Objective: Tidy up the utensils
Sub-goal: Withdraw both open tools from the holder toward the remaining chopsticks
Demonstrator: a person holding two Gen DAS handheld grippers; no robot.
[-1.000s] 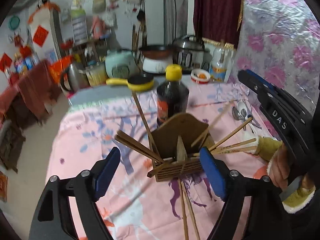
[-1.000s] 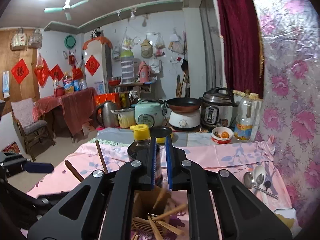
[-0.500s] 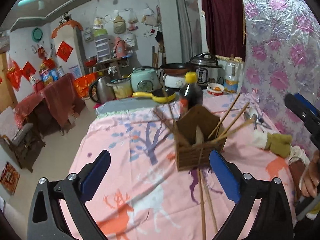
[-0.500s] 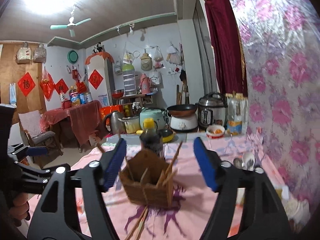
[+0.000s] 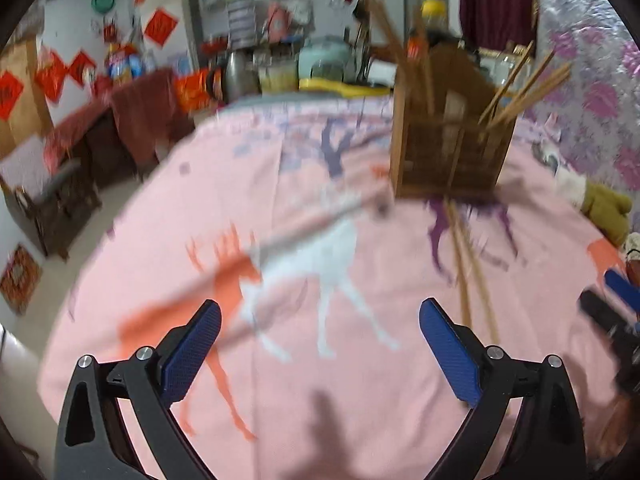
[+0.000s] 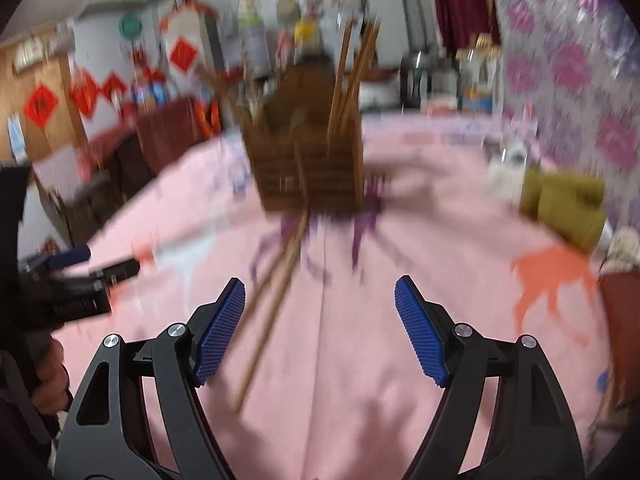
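A wooden utensil holder (image 5: 452, 148) stands on the pink tablecloth (image 5: 304, 368) with several chopsticks leaning out of it. It also shows in the right wrist view (image 6: 312, 168). Two loose chopsticks (image 5: 472, 272) lie on the cloth in front of it, and show in the right wrist view (image 6: 272, 304) by the left finger. My left gripper (image 5: 320, 344) is open and empty, low over the cloth. My right gripper (image 6: 320, 328) is open and empty. Both views are motion-blurred.
A dark bottle with a yellow cap (image 5: 432, 12) stands behind the holder. An olive cloth (image 6: 564, 208) lies at the right. Pots, a kettle and cookers (image 5: 320, 60) crowd the far end. The other gripper (image 6: 76, 280) shows at the left edge.
Both grippers pulled back from the holder and dropped low over the cloth. The right gripper, shut a second ago, opened. The holder now sits farther off.
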